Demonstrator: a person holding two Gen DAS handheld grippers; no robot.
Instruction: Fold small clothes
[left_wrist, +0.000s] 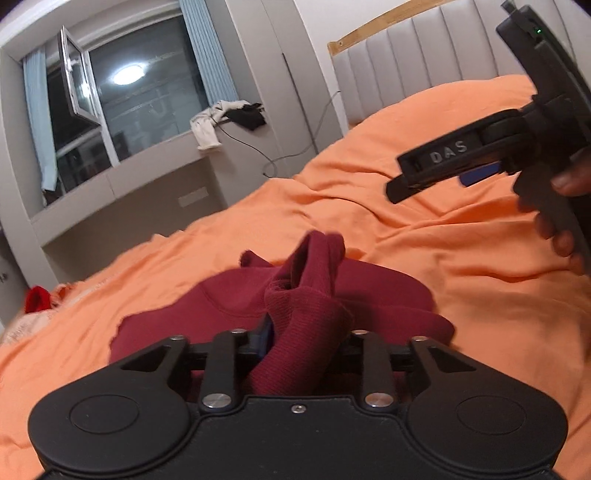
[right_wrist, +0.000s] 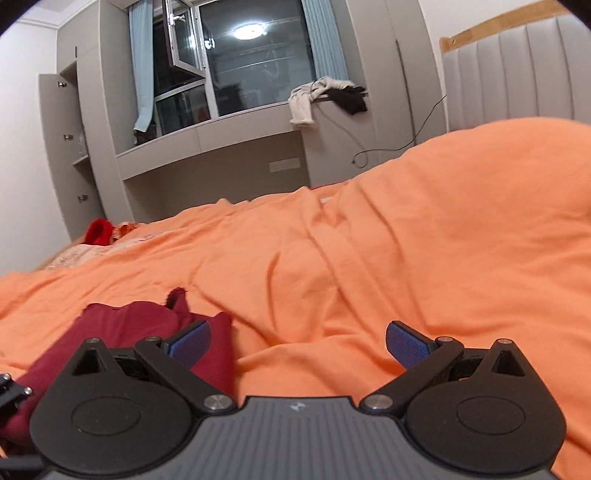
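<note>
We could not see the left gripper's (left_wrist: 301, 339) pads: a ribbed fold of the maroon garment (left_wrist: 295, 295) covered them, so the grip stayed unclear. The garment ran off the right wrist view's left edge, and the hand (left_wrist: 565, 206) was cut by the frame and blurred.

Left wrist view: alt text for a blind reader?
The left tongs have a bunched ribbed part of a maroon garment between their fingers, the rest lying crumpled on an orange bedsheet. The right tongs, held by a hand, hover at the upper right, with a window behind.
</note>
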